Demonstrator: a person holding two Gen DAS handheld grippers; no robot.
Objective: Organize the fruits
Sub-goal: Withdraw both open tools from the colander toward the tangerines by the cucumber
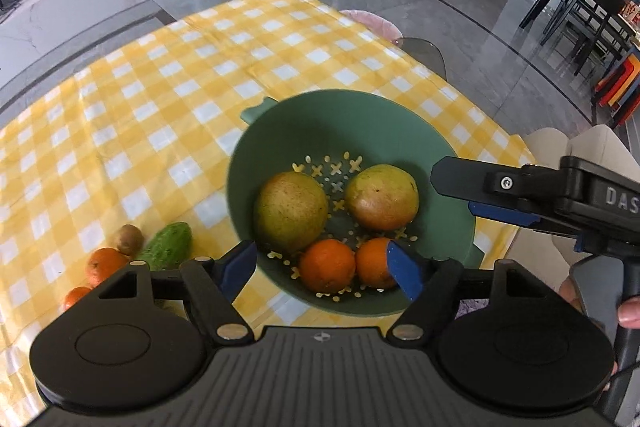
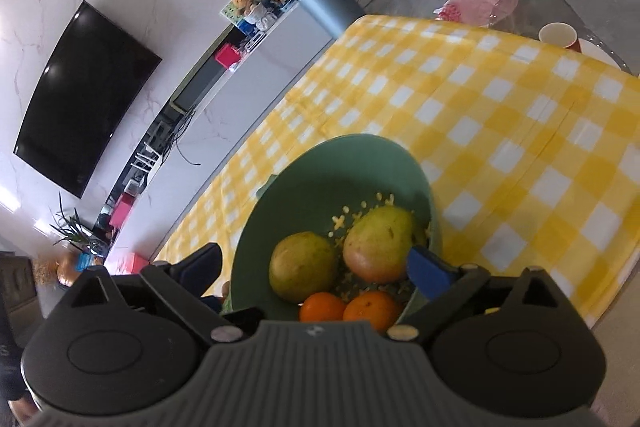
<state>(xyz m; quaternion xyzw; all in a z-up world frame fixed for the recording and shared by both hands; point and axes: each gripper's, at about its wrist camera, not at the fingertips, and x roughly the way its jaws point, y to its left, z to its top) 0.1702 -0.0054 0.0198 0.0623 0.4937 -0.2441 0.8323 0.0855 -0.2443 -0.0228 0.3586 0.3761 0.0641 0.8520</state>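
Landmark: a green colander (image 1: 280,131) sat on the yellow checked counter (image 1: 160,87), close to the counter's near edge.
Inside the colander: two pears (image 1: 290,213) lay side by side toward its far wall, and two oranges (image 1: 327,265) touched each other against its near wall, so four fruits looked already gathered.
Outside the colander: to its left lay a cucumber (image 1: 170,247), a kiwi (image 1: 128,239) touching it, and two more oranges (image 1: 106,265) just beyond, probably waiting their turn.
Left tool (image 1: 320,267): it hovered over the colander's near rim with its jaws spread wide and nothing between them.
Right tool (image 2: 316,267): it came in from the colander's right side, jaws also wide apart and empty, one blue pad (image 2: 428,275) above the rim.
Likely reason: both tools seemed poised over the colander between pieces, though which fruit came next I could not tell.
Room: beyond the colander the counter lay broad and bare; left of it the loose fruit crowded the near edge, so a nudge could roll an orange off.
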